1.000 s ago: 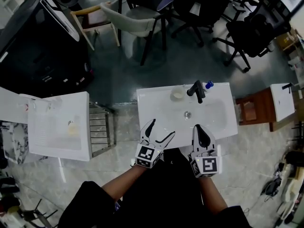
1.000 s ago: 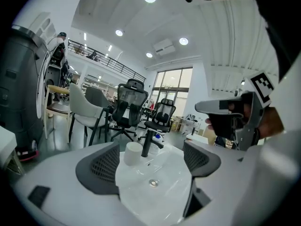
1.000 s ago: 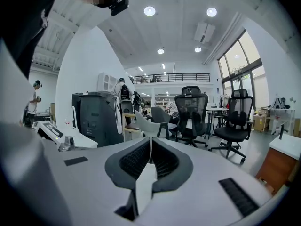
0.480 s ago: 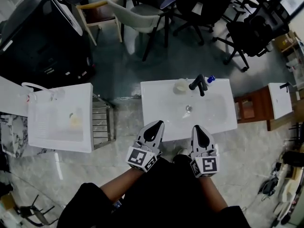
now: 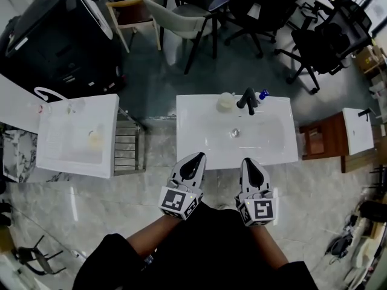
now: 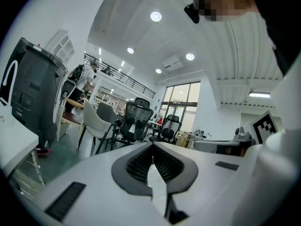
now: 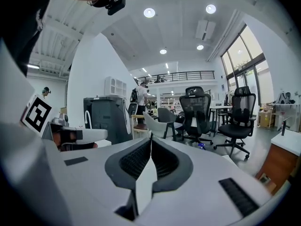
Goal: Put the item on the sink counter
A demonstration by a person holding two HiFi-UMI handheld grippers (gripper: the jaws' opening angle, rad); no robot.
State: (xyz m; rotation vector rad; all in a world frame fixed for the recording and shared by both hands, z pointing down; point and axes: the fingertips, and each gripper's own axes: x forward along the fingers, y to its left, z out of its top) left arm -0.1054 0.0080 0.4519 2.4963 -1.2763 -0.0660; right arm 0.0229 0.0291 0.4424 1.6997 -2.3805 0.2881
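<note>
Claws: left claw (image 5: 197, 157) and right claw (image 5: 247, 161) both closed, holding nothing | Place: sink counter (image 5: 199, 132) just ahead of both | Tip: open one claw wide before reaching.

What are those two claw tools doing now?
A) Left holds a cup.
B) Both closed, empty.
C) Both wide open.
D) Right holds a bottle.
B: the left gripper and the right gripper each show fingers pressed together with nothing between.
</note>
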